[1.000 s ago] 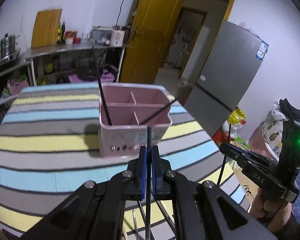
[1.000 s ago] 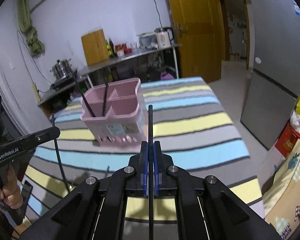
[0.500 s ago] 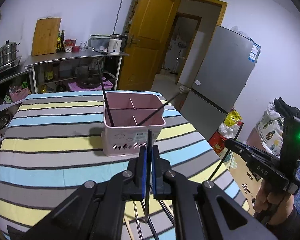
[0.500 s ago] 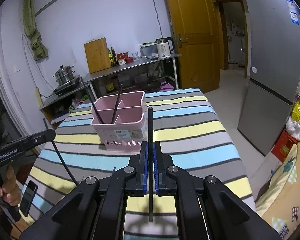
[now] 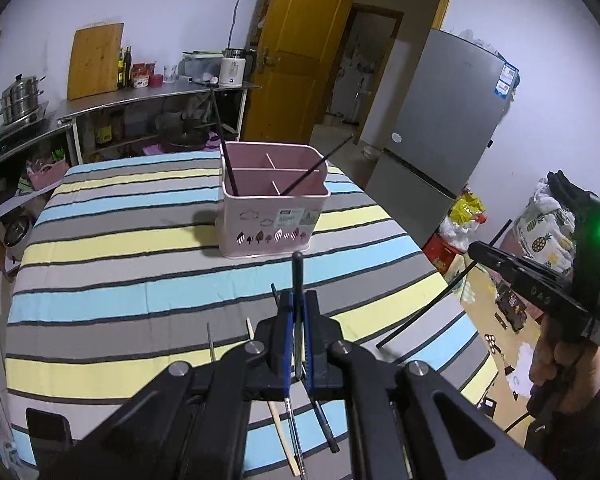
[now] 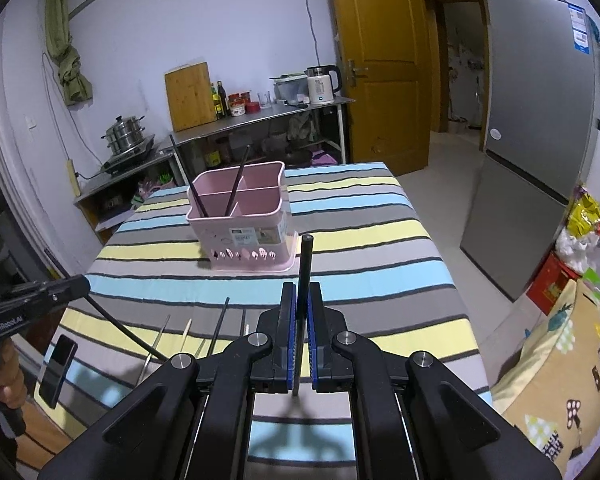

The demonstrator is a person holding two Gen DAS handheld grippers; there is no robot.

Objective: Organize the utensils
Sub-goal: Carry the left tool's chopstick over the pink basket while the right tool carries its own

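A pink divided utensil holder (image 5: 272, 208) (image 6: 242, 220) stands on the striped table (image 5: 120, 264), two black chopsticks (image 5: 224, 148) leaning in it. My left gripper (image 5: 297, 300) is shut on a black chopstick (image 5: 297, 272) that points up at the holder, well short of it. In its own view my right gripper (image 6: 299, 292) is likewise shut on a black chopstick (image 6: 306, 256). Each gripper shows in the other's view: the right one (image 5: 478, 250) at the right table edge, the left one (image 6: 80, 283) at the left. Several loose chopsticks (image 6: 219, 326) (image 5: 288, 428) lie on the near table.
A dark phone (image 6: 58, 366) lies at the table's near left corner. A grey fridge (image 5: 440, 132) stands to the right and a metal counter (image 6: 260, 114) with a kettle and pots behind the table. Bags and a patterned cushion (image 6: 548, 360) sit on the floor right.
Both grippers have drawn back from the pink holder, which now looks smaller and farther off. More of the near table and its loose chopsticks shows. Both grips are unchanged.
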